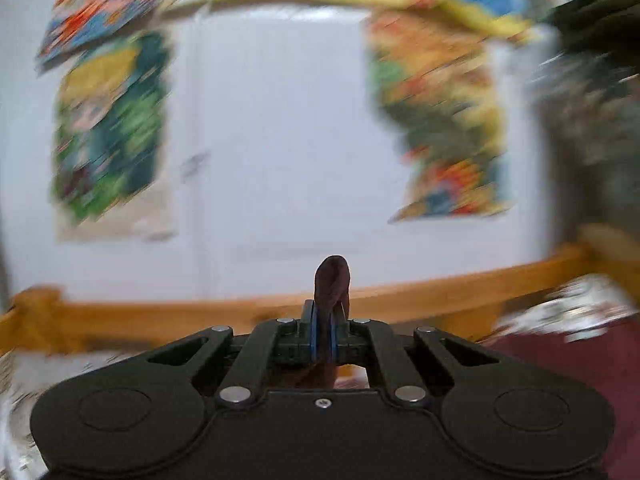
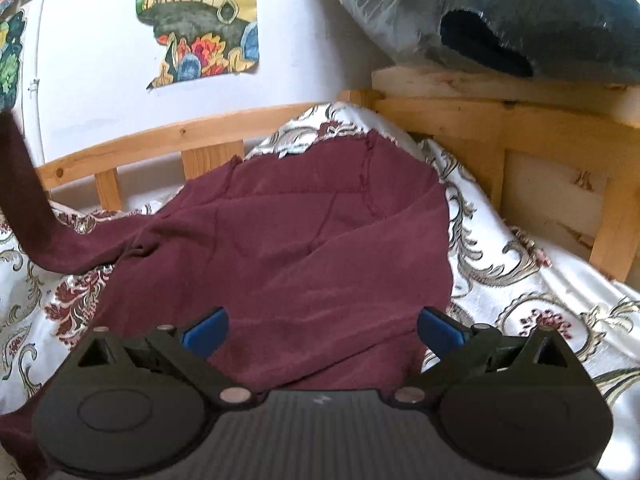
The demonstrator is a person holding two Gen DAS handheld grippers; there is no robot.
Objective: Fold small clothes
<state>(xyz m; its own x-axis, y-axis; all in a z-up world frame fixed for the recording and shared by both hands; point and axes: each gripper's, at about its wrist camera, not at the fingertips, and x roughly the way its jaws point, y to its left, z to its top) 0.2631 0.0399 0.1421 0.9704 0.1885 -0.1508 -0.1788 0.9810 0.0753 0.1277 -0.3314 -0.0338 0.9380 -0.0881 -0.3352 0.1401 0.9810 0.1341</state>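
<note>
A maroon garment (image 2: 304, 248) lies spread on the patterned bedspread (image 2: 520, 288) in the right wrist view. One long strip of it (image 2: 24, 200) rises off the bed toward the upper left edge. My right gripper (image 2: 322, 330) hovers just above the cloth with its blue pads (image 2: 206, 330) wide apart, so it is open. In the blurred left wrist view my left gripper (image 1: 323, 320) is shut on a fold of the maroon garment (image 1: 333, 280), which sticks up between the pads and hangs below them.
A wooden bed rail (image 2: 160, 140) runs along the white wall behind the bed. A wooden headboard (image 2: 520, 148) stands at the right with a plastic-wrapped blue bundle (image 2: 500, 12) on top. Colourful pictures (image 2: 200, 20) hang on the wall.
</note>
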